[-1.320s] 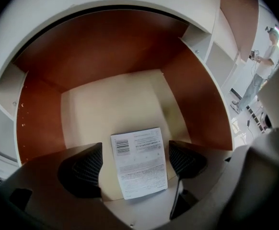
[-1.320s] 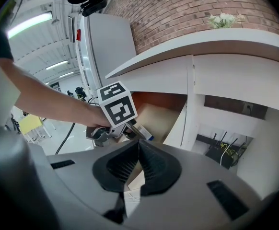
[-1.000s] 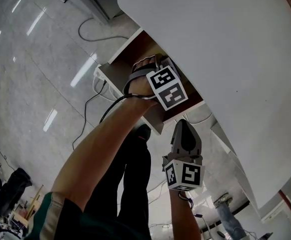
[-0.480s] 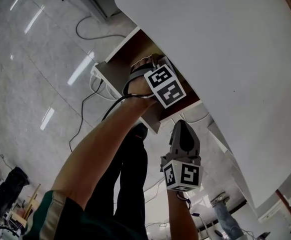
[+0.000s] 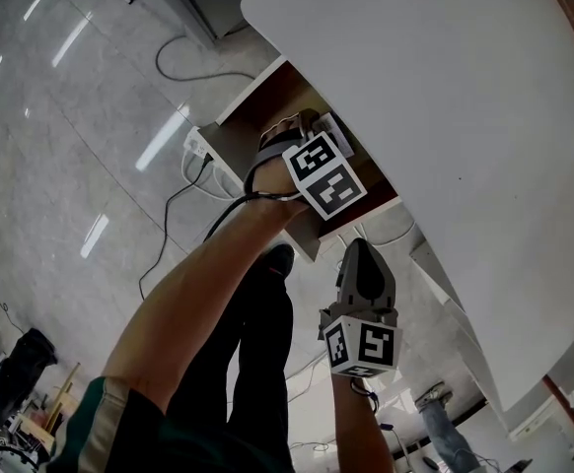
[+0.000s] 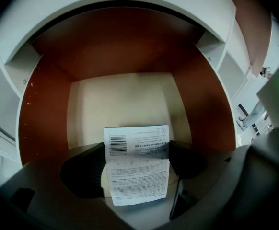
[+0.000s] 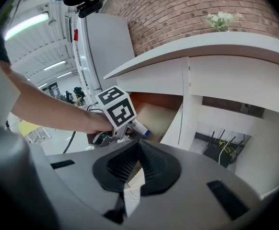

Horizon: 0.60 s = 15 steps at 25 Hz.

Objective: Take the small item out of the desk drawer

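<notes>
The desk drawer (image 5: 252, 116) stands open under the white desk top (image 5: 445, 77); its walls are brown and its bottom (image 6: 125, 99) is pale. My left gripper (image 5: 319, 138) reaches into it and is shut on a small white box (image 6: 137, 164) with a barcode and fine print. The box (image 5: 334, 131) shows beside the marker cube in the head view. In the right gripper view the left gripper (image 7: 125, 131) holds the box (image 7: 139, 127) over the drawer. My right gripper (image 5: 362, 249) hangs below the drawer front; its jaws (image 7: 138, 162) are shut with nothing between them.
A white power strip (image 5: 196, 146) and black cables (image 5: 174, 215) lie on the grey tiled floor left of the drawer. The person's shoe (image 5: 278, 259) is under the arm. More cables (image 7: 221, 147) sit beneath the desk, and a vase of flowers (image 7: 221, 20) stands on top.
Almost nothing: the left gripper stays shut on the box in the drawer and has shifted only slightly. The right gripper holds still.
</notes>
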Available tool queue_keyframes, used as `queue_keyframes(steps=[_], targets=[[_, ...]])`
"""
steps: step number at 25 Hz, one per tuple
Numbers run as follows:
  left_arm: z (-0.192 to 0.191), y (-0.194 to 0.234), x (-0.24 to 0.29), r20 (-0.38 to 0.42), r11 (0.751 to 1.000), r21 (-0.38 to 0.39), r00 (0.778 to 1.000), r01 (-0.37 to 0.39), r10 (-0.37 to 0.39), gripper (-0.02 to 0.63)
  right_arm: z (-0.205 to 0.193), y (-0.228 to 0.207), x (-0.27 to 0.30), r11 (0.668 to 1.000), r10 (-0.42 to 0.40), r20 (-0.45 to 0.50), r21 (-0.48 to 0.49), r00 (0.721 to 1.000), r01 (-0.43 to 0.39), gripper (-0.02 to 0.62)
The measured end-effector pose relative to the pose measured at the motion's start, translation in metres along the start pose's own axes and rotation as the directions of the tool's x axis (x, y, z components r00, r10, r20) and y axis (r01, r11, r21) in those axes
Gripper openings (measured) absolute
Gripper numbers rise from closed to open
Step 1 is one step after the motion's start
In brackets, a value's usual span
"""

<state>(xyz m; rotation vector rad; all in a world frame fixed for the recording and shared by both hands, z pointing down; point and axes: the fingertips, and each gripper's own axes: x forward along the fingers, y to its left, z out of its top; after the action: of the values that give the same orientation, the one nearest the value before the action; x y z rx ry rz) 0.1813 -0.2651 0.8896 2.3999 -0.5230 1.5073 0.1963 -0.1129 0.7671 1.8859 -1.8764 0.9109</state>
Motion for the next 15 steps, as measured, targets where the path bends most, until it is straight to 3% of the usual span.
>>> queue_keyframes(steps=[7, 15], targets=[[0.008, -0.007, -0.037, 0.062, 0.999, -0.035, 0.998, 0.002, 0.001, 0.426, 0.018, 0.012, -0.009, 0.999, 0.008, 0.013, -0.047, 1.0, -0.008, 0.025], [0.014, -0.025, -0.089, 0.124, 0.999, -0.041, 0.992, 0.015, -0.01, 0.426, 0.032, 0.024, -0.025, 0.999, 0.016, 0.027, -0.032, 1.0, -0.015, 0.024]])
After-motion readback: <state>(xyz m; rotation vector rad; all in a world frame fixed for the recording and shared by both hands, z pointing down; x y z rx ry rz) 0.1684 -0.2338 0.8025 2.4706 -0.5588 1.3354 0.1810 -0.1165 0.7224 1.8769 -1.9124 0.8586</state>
